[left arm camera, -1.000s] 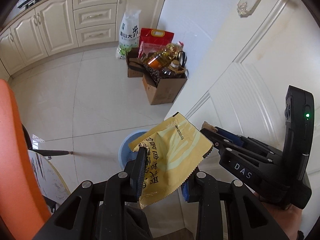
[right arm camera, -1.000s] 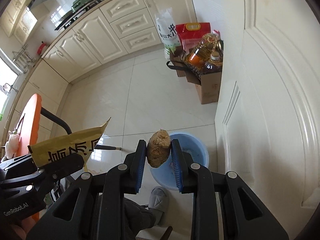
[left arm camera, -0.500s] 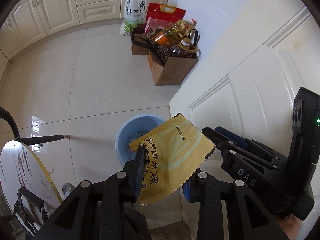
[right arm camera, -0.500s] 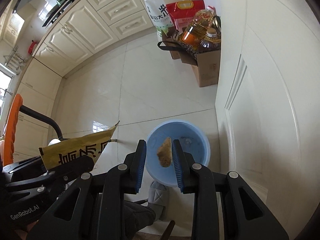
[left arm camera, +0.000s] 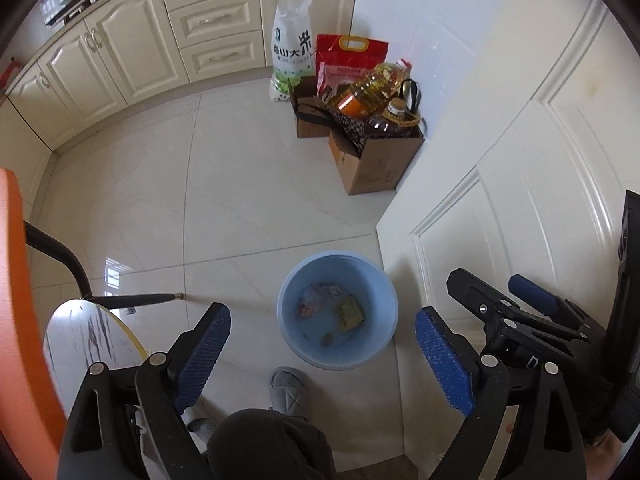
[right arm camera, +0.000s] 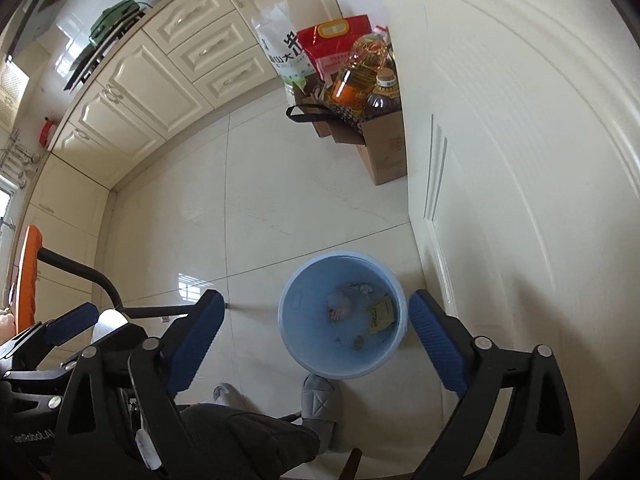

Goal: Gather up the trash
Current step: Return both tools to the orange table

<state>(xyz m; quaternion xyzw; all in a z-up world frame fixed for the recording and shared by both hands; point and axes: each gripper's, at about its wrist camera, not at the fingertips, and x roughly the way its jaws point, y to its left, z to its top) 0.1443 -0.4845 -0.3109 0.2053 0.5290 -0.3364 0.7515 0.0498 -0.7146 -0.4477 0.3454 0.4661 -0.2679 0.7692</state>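
Note:
A light blue bin (left arm camera: pixel 372 280) stands on the tiled floor by the white door; it also shows in the right wrist view (right arm camera: pixel 304 288). Inside lie a yellow snack wrapper (left arm camera: pixel 350 311), a small brown lump (left arm camera: pixel 328 338) and other scraps. The wrapper (right arm camera: pixel 380 312) and the lump (right arm camera: pixel 357 343) also show in the right wrist view. My left gripper (left arm camera: pixel 324 348) is open and empty above the bin. My right gripper (right arm camera: pixel 314 338) is open and empty above the bin too, and shows at the right of the left wrist view (left arm camera: pixel 496 292).
A cardboard box (left arm camera: pixel 376 160) with oil bottles and rice bags stands against the wall. Cream cabinets (left arm camera: pixel 160 48) line the back. An orange chair (left arm camera: pixel 24 320) is at the left. A grey slipper (left arm camera: pixel 290 392) is just before the bin.
My left gripper opened and the yellow wrapper fell into the bin. My right gripper opened wide after the brown lump dropped into the bin.

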